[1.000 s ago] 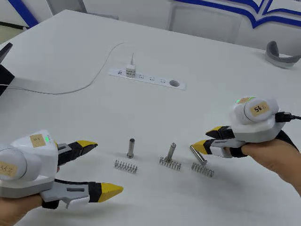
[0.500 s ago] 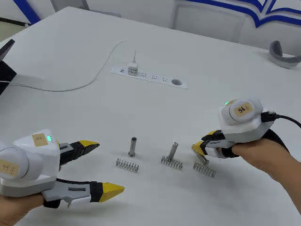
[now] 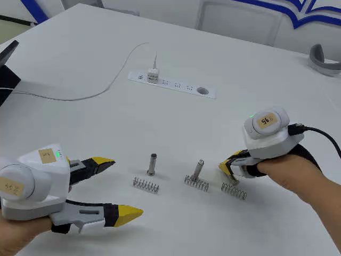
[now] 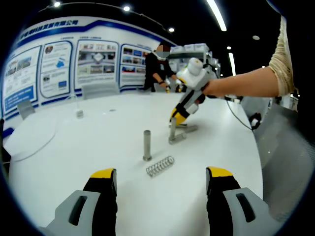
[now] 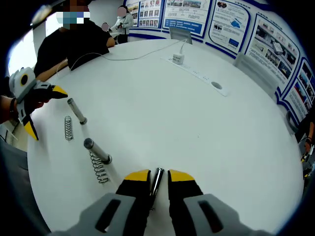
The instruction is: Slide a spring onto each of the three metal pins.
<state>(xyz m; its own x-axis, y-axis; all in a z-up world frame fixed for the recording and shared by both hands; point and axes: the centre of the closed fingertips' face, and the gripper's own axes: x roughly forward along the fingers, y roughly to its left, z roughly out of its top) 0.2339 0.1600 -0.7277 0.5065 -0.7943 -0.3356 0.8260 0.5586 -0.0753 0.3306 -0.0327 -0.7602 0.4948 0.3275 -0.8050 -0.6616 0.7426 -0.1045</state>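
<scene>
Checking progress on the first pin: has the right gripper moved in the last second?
Yes. Against the rightmost spring, the right gripper has come left and down toward it; its fingers now straddle the rightmost pin.

The head view looks forward and down from the near edge of the counter [image 3: 176,128]. The left tongs [image 3: 126,185] camera sits low, facing along the row of pins [image 3: 152,163] toward the right tongs [image 3: 228,169]. Theirs looks back, an end pin [image 5: 157,181] close between its jaws. All three views share the row.
</scene>
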